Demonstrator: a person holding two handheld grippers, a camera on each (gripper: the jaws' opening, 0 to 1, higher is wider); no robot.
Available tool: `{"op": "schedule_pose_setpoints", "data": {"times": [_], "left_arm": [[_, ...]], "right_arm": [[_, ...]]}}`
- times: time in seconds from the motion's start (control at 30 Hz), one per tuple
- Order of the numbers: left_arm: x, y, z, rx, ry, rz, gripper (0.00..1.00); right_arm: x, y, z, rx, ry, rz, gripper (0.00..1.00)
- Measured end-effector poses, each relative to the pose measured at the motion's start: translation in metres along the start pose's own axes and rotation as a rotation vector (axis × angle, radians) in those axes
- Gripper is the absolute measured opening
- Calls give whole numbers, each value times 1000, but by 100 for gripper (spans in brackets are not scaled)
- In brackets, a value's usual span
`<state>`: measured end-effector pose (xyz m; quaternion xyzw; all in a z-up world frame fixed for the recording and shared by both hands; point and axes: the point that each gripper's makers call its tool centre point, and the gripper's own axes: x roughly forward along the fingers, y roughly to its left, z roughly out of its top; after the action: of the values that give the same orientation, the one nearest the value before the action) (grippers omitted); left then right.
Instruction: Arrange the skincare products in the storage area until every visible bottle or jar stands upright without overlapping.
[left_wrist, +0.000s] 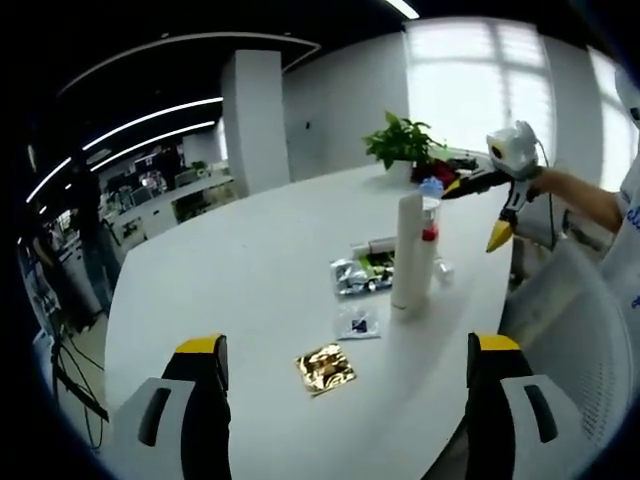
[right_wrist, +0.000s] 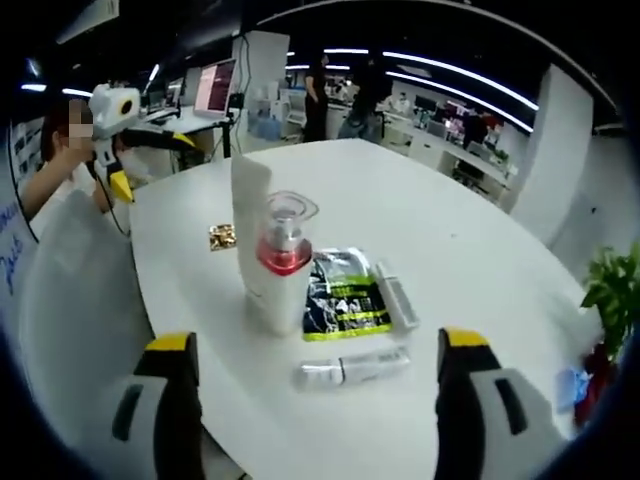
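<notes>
Bottles (right_wrist: 270, 250) stand upright — both grippers (left_wrist: 345, 375) (right_wrist: 315, 400) hover apart, jaws spread.

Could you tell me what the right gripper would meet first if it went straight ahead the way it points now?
Probably the grey squeeze tube lying flat on the white table, straight ahead of the open right gripper; beyond it lies the black-and-green sachet. Depth is uncertain.

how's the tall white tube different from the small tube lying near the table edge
The tall white tube stands upright on its end; the small tube lies flat on its side. The tall one is plain white and much bigger; the small one looks silvery and slimmer. The tall one stands right beside the red-collared bottle; the small one lies apart. Both rest on the white table.
</notes>
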<state>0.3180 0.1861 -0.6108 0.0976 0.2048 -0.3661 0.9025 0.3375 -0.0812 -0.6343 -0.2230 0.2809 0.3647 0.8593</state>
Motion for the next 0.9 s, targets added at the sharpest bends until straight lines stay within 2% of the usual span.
{"op": "schedule_pose_setpoints", "data": {"times": [0.23,0.4,0.5,0.7,0.77,0.9], "left_arm": [[0,2,-4,-15,6,-1,97],[-1,4,-5,-24,7,7,97],[-2,7,-5,-29,4,15,97],[-3,8,-4,-31,3,18,97],[-3,8,-4,-33,3,18,97],[-3,7,-4,-37,3,17,97]], "right_arm": [[5,-11,-11,-62,65,19,98],[9,-15,-28,-156,163,68,88],[13,-17,-34,-194,192,90,84],[17,-25,-32,-277,220,119,76],[18,-28,-38,-317,262,142,71],[22,-31,-42,-379,288,169,62]]}}
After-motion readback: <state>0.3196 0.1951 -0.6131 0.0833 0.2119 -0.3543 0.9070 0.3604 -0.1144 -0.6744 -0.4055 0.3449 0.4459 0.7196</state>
